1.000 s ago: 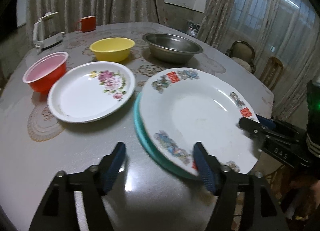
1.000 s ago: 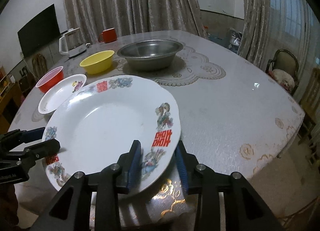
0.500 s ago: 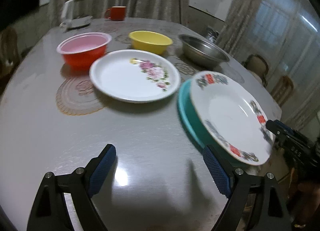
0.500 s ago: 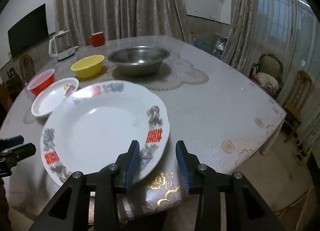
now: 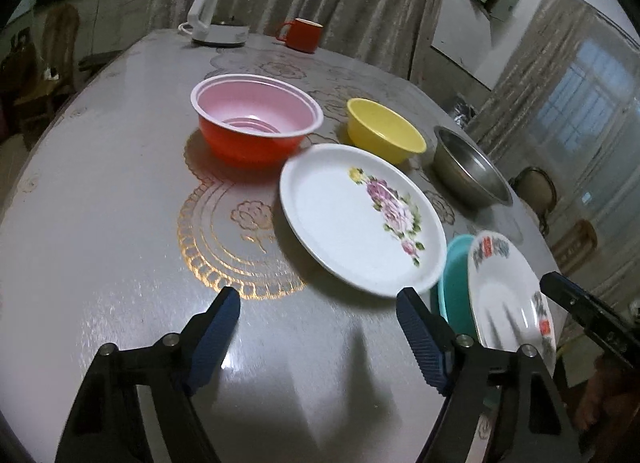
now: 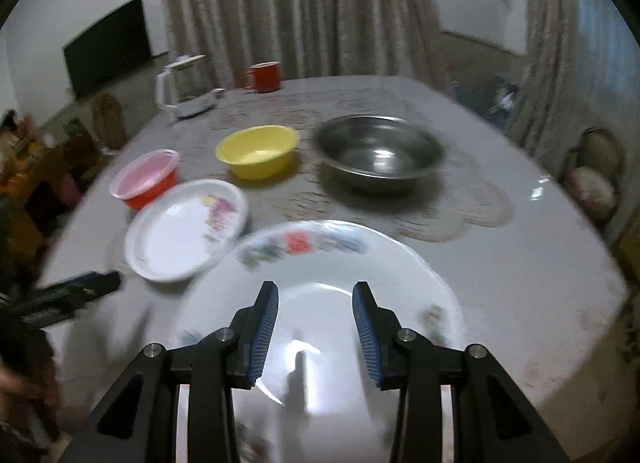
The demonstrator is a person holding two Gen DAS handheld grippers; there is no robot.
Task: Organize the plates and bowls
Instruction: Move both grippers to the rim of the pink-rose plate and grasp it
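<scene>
Left wrist view: the flowered plate (image 5: 360, 219) lay just ahead-right of the empty, closing left hand-held gripper (image 5: 320, 327), nearer than the right one.

Both our grippers angled downward

Our left black blue-padded gripper (image 5: 318, 327) is closing, jaws wide with nothing between; our right gripper (image 6: 315, 317) stands partly open, gripping nothing.

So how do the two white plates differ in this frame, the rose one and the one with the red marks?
The rose plate is smaller, with one pink flower spray on one side; the red-marked plate is larger, with coloured motifs spaced round its rim. The rose plate rests straight on the table; the red-marked plate sits over a teal plate. Both are white, round and empty.
</scene>
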